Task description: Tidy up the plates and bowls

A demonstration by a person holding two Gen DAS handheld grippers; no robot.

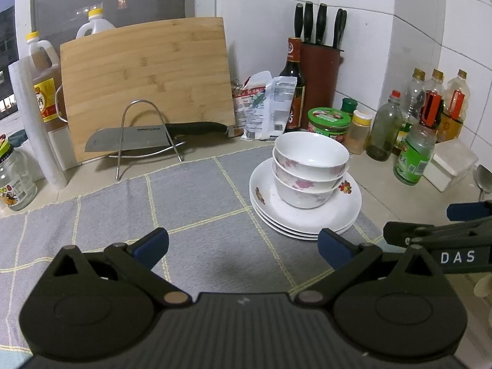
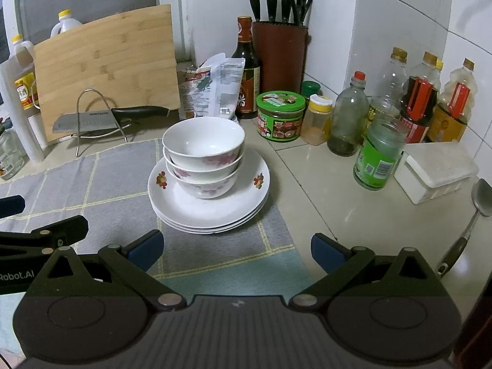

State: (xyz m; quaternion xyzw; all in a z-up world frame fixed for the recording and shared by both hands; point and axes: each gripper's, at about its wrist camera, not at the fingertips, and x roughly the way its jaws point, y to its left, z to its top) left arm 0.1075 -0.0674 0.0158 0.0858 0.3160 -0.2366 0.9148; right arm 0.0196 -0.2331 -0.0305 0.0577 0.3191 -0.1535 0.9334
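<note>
Three white floral bowls (image 1: 310, 166) (image 2: 203, 153) are nested upright on a stack of three white plates (image 1: 347, 212) (image 2: 246, 203). The stack rests on the right part of a grey checked cloth (image 1: 190, 209) (image 2: 92, 184). My left gripper (image 1: 243, 246) hovers open over the cloth, just short of the stack and to its left, nothing between its blue pads. My right gripper (image 2: 236, 250) is open too, in front of the stack over the cloth's right edge, holding nothing. Each gripper shows at the side of the other's view.
A bamboo cutting board (image 1: 147, 83) leans at the back with a cleaver (image 1: 129, 138) on a wire stand. A knife block (image 2: 278, 52), jars and bottles (image 2: 381, 153), a white box (image 2: 436, 172) and a ladle (image 2: 479, 203) crowd the back and right of the counter.
</note>
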